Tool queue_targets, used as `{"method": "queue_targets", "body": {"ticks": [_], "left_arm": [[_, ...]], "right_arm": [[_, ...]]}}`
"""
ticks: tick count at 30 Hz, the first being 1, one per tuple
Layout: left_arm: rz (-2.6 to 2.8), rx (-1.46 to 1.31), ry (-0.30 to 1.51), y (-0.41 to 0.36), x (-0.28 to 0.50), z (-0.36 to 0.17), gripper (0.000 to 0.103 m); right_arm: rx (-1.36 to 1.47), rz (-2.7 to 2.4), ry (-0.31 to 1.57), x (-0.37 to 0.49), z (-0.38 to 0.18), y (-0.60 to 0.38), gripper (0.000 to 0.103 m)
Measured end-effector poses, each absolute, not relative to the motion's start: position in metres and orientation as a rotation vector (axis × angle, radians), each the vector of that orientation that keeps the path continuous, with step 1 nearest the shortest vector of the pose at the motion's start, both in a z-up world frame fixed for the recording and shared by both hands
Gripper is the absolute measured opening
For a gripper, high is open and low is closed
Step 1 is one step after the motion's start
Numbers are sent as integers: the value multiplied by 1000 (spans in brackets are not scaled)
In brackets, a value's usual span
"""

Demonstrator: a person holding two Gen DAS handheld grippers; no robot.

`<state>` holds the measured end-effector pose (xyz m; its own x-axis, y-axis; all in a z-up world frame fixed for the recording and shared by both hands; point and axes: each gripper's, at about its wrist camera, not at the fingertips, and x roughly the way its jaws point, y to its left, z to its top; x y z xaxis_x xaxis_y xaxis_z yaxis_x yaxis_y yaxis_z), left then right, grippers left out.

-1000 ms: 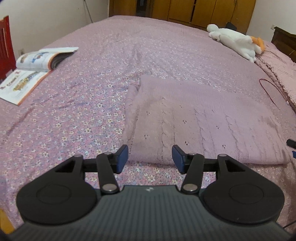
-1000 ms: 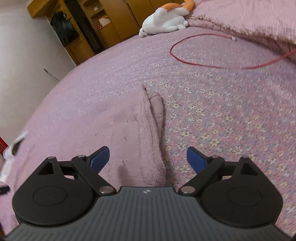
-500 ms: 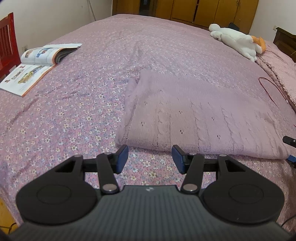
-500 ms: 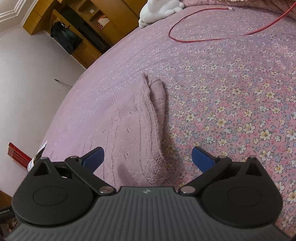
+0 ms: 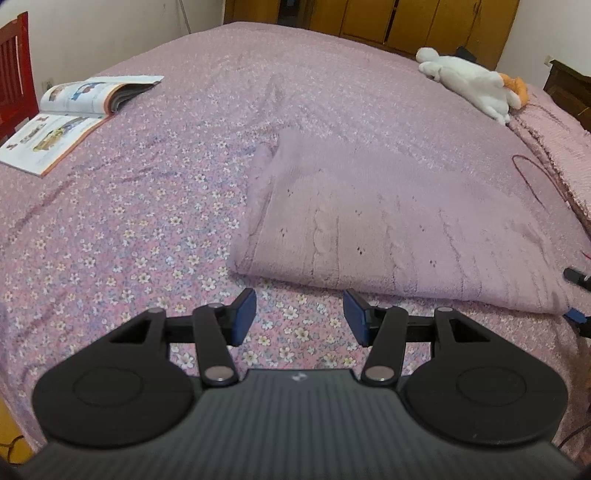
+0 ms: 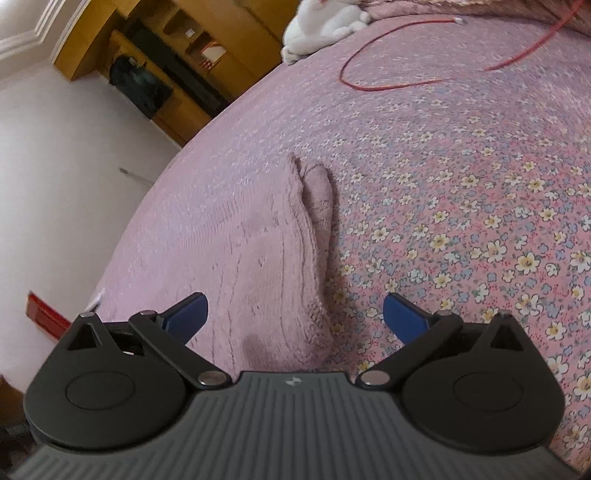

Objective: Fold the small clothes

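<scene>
A folded pink cable-knit sweater (image 5: pixel 388 221) lies flat on the floral bedspread (image 5: pixel 129 221). My left gripper (image 5: pixel 299 317) hovers just short of the sweater's near folded edge, open about halfway, with only bedspread between its blue pads. In the right wrist view the same sweater (image 6: pixel 266 254) runs away from me, and its right-hand corner lies between the blue pads of my right gripper (image 6: pixel 293 317). That gripper stands wide open and neither pad touches the knit. A tip of the right gripper (image 5: pixel 576 277) peeks in at the right edge of the left wrist view.
An open magazine (image 5: pixel 74 114) lies at the far left of the bed beside a red chair (image 5: pixel 14 92). A white and orange plush toy (image 5: pixel 472 85) rests near the pillows. A red cable (image 6: pixel 406 70) loops across the bedspread. Wooden wardrobes (image 5: pixel 406 26) line the far wall.
The left gripper has drawn back slightly, so the sweater's near edge now lies ahead of its pads. The right gripper has rolled, sunk a little and opened wider over the sweater's corner.
</scene>
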<state>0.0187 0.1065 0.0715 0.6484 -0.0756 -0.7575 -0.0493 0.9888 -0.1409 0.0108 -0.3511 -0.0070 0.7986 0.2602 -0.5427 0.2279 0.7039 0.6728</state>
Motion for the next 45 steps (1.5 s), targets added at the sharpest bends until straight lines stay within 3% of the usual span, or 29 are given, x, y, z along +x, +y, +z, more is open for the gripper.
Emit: {"method": "queue_targets", "body": {"ticks": [6,14,29,32,38,42,45], "left_arm": [[-24,-153,893,105,21,62,54],[-46,-158,942,91,30,38,54],[-19,-117,942,91,27,35,54],[-23,-134,940,93,27,37,54],[-30,-119,930,90,23,40,54],[-18,-116,938,94,21,40,54],[-16,-97,934,97,18,43,54]], "right_arm": [[960,-35,697,11,4,-370,103],[879,-28,736,16,20,-384,103],[848,188,765,54,-5,-340,102],[914,175,725,54,-13,-344,94],[952,197,759,58,-17,-343,67],[1010,177,765,61,-31,-340,42],[1003,167,763,65,-30,-342,36]]}}
